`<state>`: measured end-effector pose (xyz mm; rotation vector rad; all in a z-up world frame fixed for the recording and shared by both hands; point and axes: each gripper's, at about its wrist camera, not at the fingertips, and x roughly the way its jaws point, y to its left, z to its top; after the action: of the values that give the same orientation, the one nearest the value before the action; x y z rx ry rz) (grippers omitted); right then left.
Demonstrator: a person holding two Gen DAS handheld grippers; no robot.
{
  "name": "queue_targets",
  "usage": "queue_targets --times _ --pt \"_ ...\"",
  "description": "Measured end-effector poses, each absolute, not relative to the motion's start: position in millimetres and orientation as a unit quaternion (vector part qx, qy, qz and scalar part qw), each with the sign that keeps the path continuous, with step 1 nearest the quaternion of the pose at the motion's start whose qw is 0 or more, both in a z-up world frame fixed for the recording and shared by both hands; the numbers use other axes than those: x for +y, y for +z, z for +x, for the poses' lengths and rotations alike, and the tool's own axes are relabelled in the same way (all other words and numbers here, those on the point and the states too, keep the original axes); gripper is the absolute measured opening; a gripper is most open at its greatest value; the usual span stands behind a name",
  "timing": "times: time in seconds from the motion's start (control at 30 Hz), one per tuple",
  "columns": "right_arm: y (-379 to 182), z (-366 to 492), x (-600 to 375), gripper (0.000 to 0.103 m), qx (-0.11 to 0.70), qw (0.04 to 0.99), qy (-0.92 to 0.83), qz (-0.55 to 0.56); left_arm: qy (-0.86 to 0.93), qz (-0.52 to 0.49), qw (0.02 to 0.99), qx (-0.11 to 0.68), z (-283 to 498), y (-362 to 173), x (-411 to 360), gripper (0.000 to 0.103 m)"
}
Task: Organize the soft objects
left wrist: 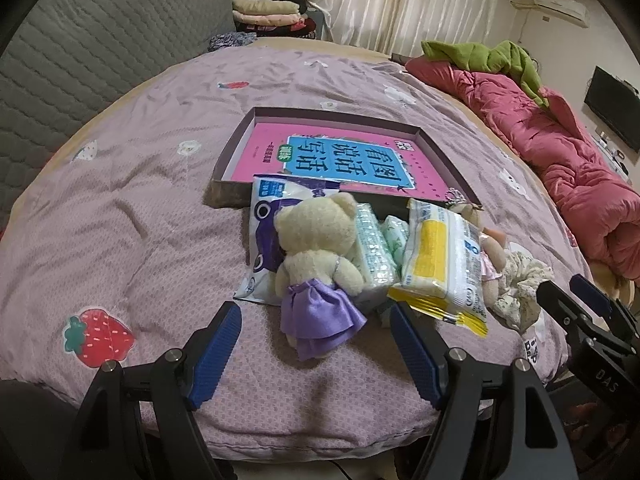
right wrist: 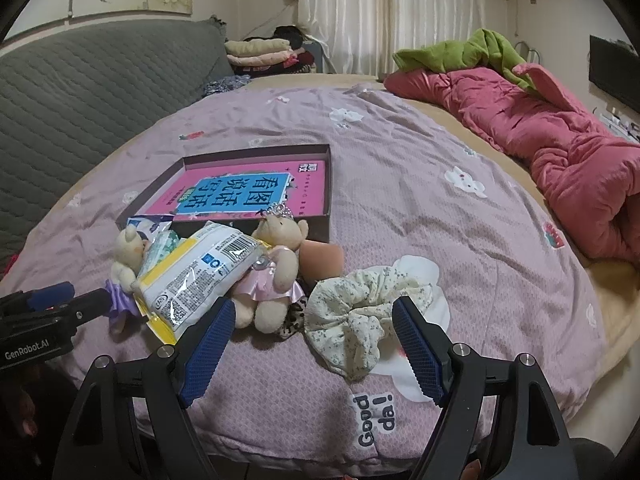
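Pink bedspread (left wrist: 120,220) holds everything. Shallow box (left wrist: 236,156) with a pink book (left wrist: 272,148) inside sits mid-bed; the soft pile lies against its near edge. My left gripper (left wrist: 316,344) is low and level, jaws wide, holding nothing, the purple-skirted bear (left wrist: 316,248) just ahead between them. My right gripper (right wrist: 314,344) is likewise wide and holding nothing, the floral scrunchie (right wrist: 360,312) between its tips. Yellow tissue pack (right wrist: 200,272) leans on the pink-dress bear (right wrist: 276,264).

Soft, dim indoor light, warmest on the curtains (right wrist: 384,20) at twelve o'clock; shadows are faint, corners black, edges bowing with fisheye curve, focus slightly soft.
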<state>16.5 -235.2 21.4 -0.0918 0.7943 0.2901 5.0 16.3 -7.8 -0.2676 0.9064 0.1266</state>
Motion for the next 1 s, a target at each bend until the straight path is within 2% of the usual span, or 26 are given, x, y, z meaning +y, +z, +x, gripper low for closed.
queue_targets --times 0.6,0.8,1.0 --pt "1 45 -264 0.081 0.44 0.892 0.1 -0.01 0.082 -0.115 0.866 0.481 23 -34 19 0.075" --pt "-12 64 -277 0.081 0.464 0.883 0.07 0.0 0.081 -0.1 0.865 0.484 29 -37 13 0.064" --pt "-37 83 -283 0.081 0.505 0.862 0.043 -0.006 0.065 -0.112 0.864 0.487 32 -40 17 0.048"
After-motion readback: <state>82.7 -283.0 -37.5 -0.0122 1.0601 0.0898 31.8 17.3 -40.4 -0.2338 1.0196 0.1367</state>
